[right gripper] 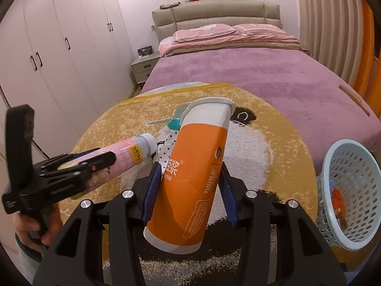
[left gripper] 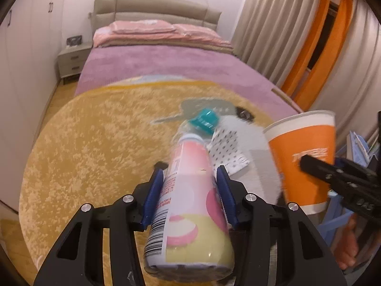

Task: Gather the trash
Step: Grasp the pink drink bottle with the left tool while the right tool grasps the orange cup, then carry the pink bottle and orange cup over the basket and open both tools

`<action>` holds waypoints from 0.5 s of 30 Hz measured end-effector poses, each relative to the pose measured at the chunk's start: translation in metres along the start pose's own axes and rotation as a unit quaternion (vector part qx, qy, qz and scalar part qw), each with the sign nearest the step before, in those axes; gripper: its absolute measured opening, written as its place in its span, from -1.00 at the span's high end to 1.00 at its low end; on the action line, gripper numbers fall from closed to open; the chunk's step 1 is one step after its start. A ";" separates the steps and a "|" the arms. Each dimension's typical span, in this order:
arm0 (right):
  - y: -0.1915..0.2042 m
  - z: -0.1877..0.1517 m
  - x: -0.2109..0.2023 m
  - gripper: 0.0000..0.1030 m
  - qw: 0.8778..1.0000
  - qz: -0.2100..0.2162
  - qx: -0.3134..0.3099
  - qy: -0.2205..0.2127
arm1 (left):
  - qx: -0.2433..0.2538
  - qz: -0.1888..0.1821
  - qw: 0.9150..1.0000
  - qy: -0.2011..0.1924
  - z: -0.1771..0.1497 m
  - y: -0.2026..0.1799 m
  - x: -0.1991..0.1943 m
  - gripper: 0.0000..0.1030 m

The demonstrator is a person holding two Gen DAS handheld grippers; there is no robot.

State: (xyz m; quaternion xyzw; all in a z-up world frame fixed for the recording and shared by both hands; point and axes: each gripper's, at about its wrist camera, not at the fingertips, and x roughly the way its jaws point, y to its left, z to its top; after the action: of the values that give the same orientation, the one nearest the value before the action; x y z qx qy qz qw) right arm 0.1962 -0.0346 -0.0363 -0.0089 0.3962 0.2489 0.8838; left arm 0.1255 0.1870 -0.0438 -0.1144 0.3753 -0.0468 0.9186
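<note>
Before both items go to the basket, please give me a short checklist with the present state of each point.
1. Left hand-held gripper pinches the pink bottle: ok.
2. Right hand-held gripper pinches the orange paper cup: ok.
3. Bottle cap fitted: not ok, neck open.
4. Cup empty: cannot tell.
5. Blue basket has free room: ok.
6. Round rug cleared: not ok, teal cap and dotted wrapper remain.

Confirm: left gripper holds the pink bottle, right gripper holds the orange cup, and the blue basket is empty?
Not quite. The basket isn't empty: the right wrist view shows something orange inside. The left gripper does hold the bottle, the right gripper the cup.
</note>
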 end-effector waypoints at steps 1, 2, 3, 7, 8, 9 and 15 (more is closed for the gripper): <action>-0.003 0.000 -0.002 0.13 1.000 0.000 0.003 -0.003 | 0.001 -0.004 1.000 -0.005 0.001 -0.004 -0.002 0.13; -0.006 0.000 -0.005 0.13 1.000 -0.001 0.005 -0.007 | 0.004 -0.009 1.000 -0.010 0.003 -0.008 -0.006 0.13; -0.010 0.000 -0.009 0.13 1.000 -0.003 0.008 -0.010 | 0.008 -0.014 1.000 -0.018 0.005 -0.015 -0.011 0.13; -0.026 -0.001 -0.022 0.13 0.999 -0.008 0.021 -0.024 | 0.022 -0.026 0.999 -0.033 0.009 -0.035 -0.020 0.13; -0.032 -0.002 -0.027 0.13 0.999 -0.009 0.026 -0.028 | 0.026 -0.030 0.999 -0.037 0.011 -0.041 -0.022 0.13; -0.037 -0.002 -0.030 0.13 0.999 -0.011 0.030 -0.032 | 0.031 -0.035 0.998 -0.041 0.013 -0.048 -0.023 0.13; -0.075 -0.003 -0.052 0.13 0.996 -0.029 0.064 -0.054 | 0.071 -0.055 0.995 -0.053 0.022 -0.097 -0.021 0.13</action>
State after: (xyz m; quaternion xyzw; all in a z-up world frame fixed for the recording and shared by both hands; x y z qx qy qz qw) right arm 0.1986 -0.1235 -0.0153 0.0502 0.3623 0.1974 0.9095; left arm 0.1258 0.1004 0.0091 -0.0720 0.3150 -0.1178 0.9390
